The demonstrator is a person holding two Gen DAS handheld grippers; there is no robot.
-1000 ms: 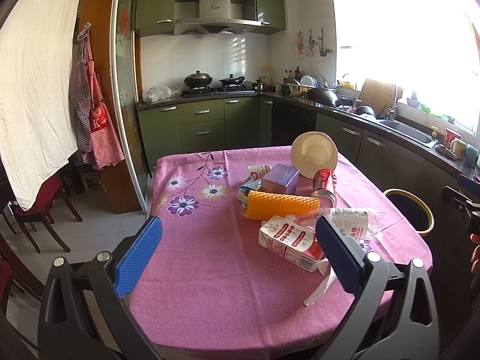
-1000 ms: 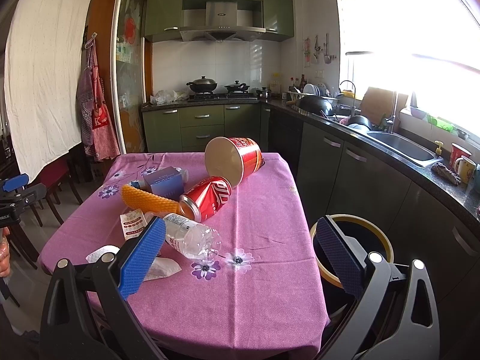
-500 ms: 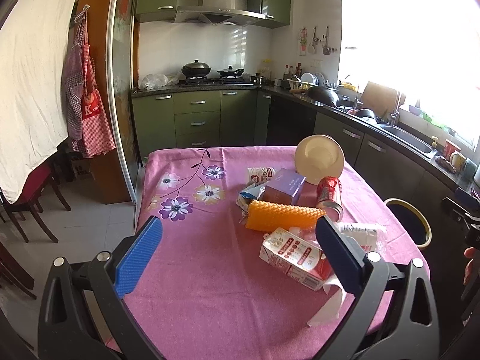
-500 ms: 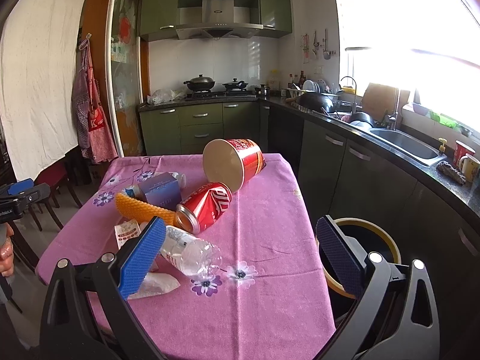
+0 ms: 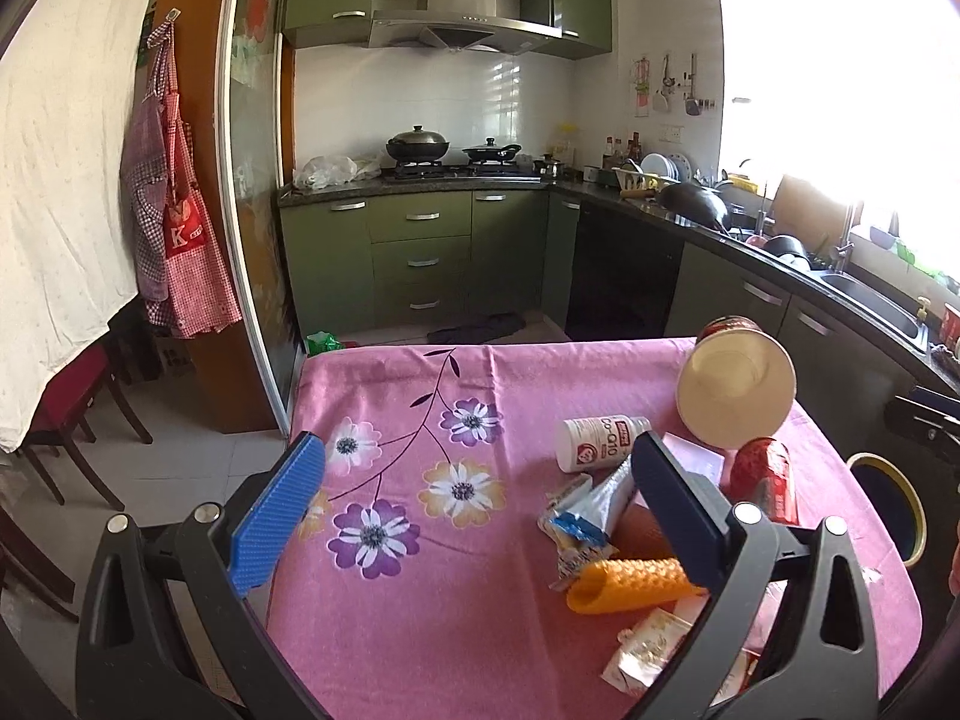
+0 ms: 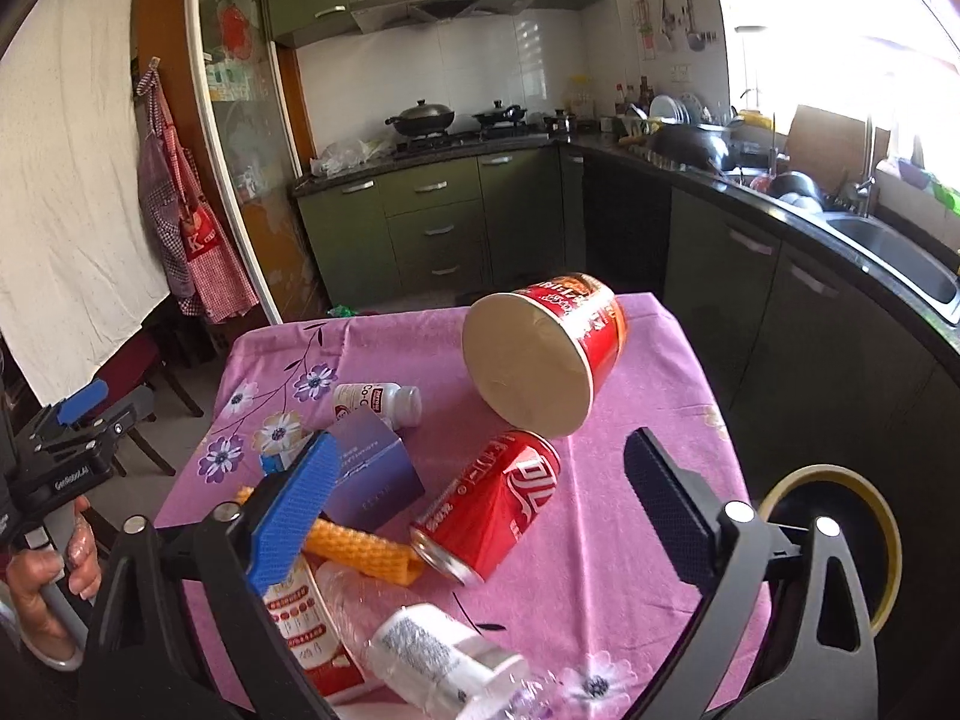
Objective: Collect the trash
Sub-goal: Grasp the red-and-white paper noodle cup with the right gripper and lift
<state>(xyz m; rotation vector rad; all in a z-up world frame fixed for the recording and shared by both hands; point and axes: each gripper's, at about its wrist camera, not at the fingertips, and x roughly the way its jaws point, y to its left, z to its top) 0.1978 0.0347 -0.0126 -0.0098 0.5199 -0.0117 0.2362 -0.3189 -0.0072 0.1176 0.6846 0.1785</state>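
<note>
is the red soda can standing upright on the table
No, the red soda can lies on its side on the pink tablecloth, open end toward the camera.

A matt pink cloth with printed flowers is covering the tabletop [image 6: 630, 360]. The red can [image 6: 492, 504] is showing glossy painted metal, dented along its side. The big red tub [image 6: 540, 354] is looking like smooth coated paper with a dull cream base. The orange roll [image 5: 630, 585] is showing a bumpy, rubbery surface, and the clear bottle [image 6: 420, 654] is gleaming as thin crinkled plastic. The purple box [image 6: 372, 474] is looking like satin card.
</note>
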